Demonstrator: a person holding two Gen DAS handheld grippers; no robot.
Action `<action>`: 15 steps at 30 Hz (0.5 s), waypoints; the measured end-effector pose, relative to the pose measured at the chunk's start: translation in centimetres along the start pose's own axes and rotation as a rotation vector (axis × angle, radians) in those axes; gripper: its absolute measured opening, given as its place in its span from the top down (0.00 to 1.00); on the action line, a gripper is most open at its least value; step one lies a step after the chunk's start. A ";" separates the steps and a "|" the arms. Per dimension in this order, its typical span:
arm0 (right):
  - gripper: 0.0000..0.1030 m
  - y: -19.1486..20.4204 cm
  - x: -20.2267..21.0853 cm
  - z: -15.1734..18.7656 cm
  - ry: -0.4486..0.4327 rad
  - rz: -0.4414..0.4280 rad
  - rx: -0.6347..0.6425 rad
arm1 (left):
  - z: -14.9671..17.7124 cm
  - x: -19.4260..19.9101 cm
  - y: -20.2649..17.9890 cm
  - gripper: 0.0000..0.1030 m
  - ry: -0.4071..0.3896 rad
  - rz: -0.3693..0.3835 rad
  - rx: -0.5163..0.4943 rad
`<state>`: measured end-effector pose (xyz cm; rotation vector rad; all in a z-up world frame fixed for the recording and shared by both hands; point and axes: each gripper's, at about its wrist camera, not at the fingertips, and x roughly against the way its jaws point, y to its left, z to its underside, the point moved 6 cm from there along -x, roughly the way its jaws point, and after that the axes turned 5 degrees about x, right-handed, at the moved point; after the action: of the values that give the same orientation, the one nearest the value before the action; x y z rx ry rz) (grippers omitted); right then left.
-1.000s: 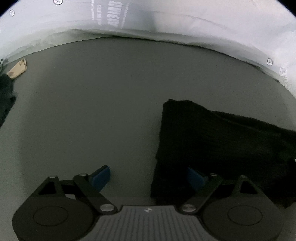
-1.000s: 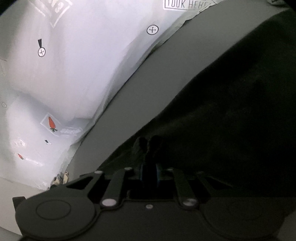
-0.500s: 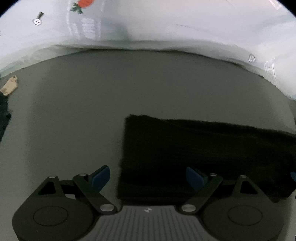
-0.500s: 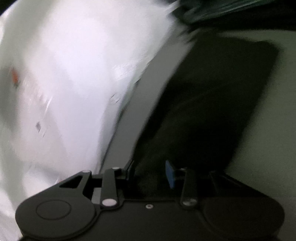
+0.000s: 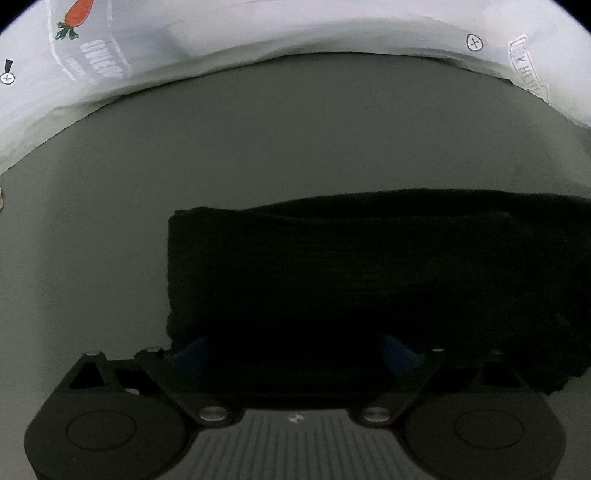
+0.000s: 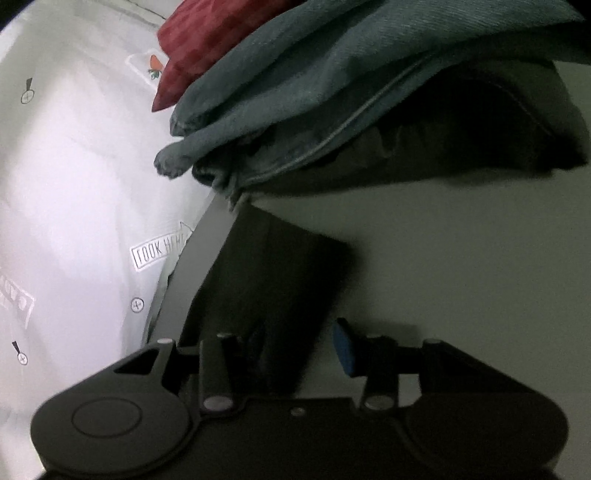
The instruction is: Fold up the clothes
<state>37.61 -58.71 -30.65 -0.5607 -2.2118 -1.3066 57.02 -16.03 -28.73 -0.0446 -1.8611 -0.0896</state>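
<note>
Left wrist view, nearest: left gripper (image 5: 291, 350), jaws opening wide, straddling the near edge of the black garment (image 5: 369, 273), pads clear of the cloth; likely set to take that edge for another fold.

Right gripper (image 6: 301, 349): jaws opening, garment's narrow end (image 6: 266, 280) between them, apparently let go.

Garment: already folded to a flat strip on the grey table (image 5: 258, 147).

Beyond: heap of unfolded clothes (image 6: 314, 81) (teal, red).

Backdrop: white printed sheet (image 5: 258, 33) along the table's far edge.

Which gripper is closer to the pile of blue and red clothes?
Right. The right gripper points toward the pile, its jaws opening over the black cloth. The left gripper sees only black cloth, no pile.
</note>
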 end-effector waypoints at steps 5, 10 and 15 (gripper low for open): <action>0.53 -0.7 -0.7 -1.6 -0.033 -0.007 -0.003 | 0.0 -0.3 0.4 0.00 0.013 0.022 -0.002; 0.49 -0.2 -1.7 -2.4 -0.046 -0.027 -0.034 | -0.2 -0.3 0.5 0.00 0.022 0.024 -0.008; 0.64 0.1 -2.2 -2.6 -0.042 -0.072 -0.037 | -0.8 -0.4 0.5 0.00 0.037 0.024 -0.009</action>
<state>39.98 -61.17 -30.83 -0.5312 -2.2646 -1.3861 57.96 -15.59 -28.82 -0.0710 -1.8224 -0.0811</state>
